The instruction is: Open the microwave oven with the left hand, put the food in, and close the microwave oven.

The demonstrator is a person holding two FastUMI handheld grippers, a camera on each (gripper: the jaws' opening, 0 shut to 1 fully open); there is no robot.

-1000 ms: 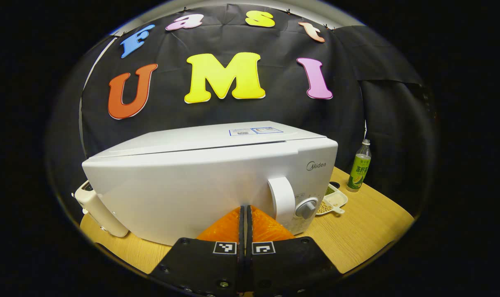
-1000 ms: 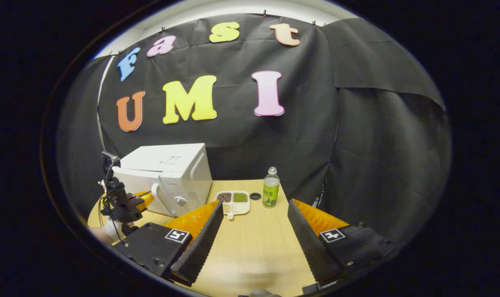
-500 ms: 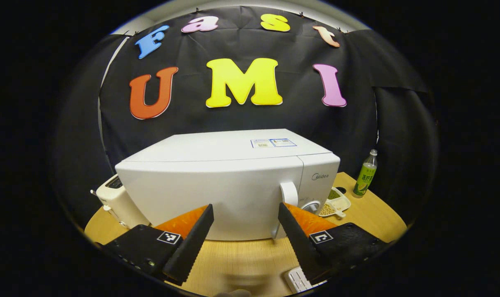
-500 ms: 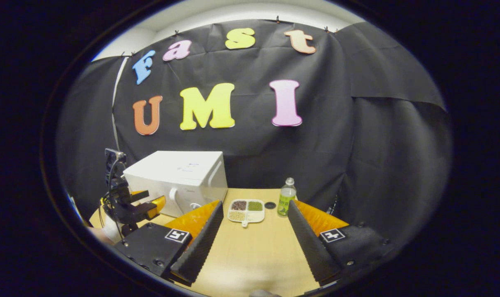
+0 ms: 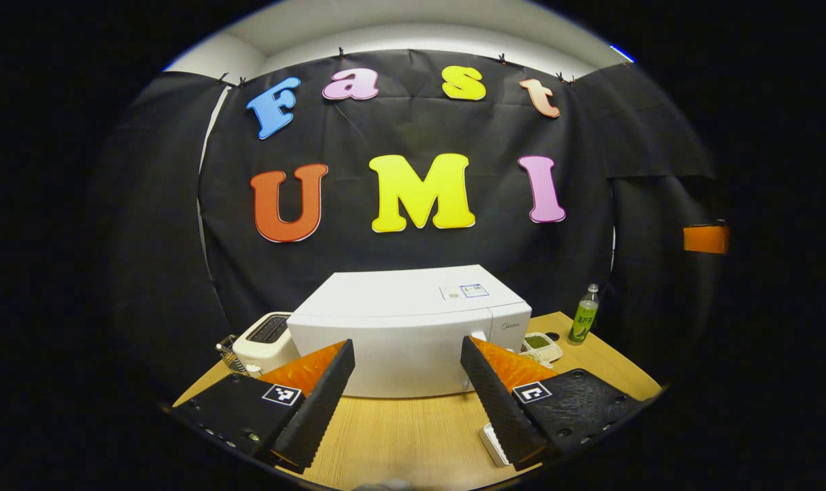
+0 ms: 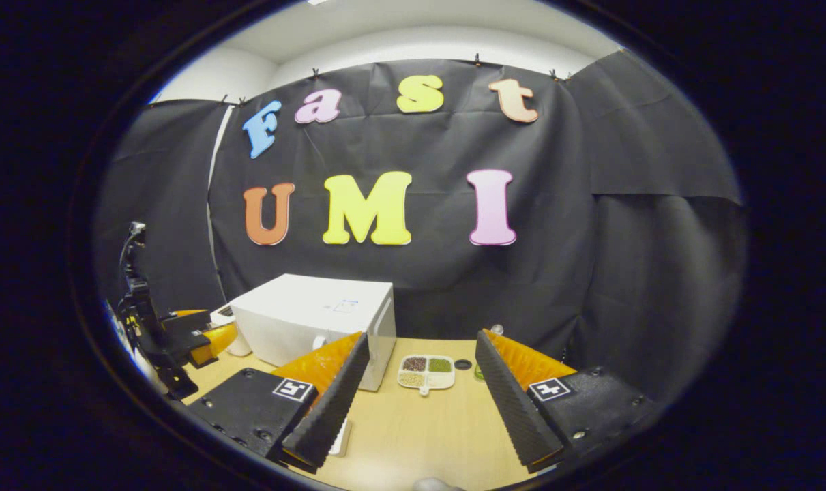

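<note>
Beyond left tool (image 5: pixel 406 382), microwave oven (image 5: pixel 413 331).

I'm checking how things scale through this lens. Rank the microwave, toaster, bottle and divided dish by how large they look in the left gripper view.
1. microwave
2. toaster, partly hidden behind the microwave
3. bottle and divided dish: too alike to rank, and the dish is partly hidden.

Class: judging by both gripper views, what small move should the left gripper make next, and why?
Probably forward toward the microwave's handle. The microwave is shut, the divided food dish sits on the table, and the left gripper hangs open, short of the door.
</note>
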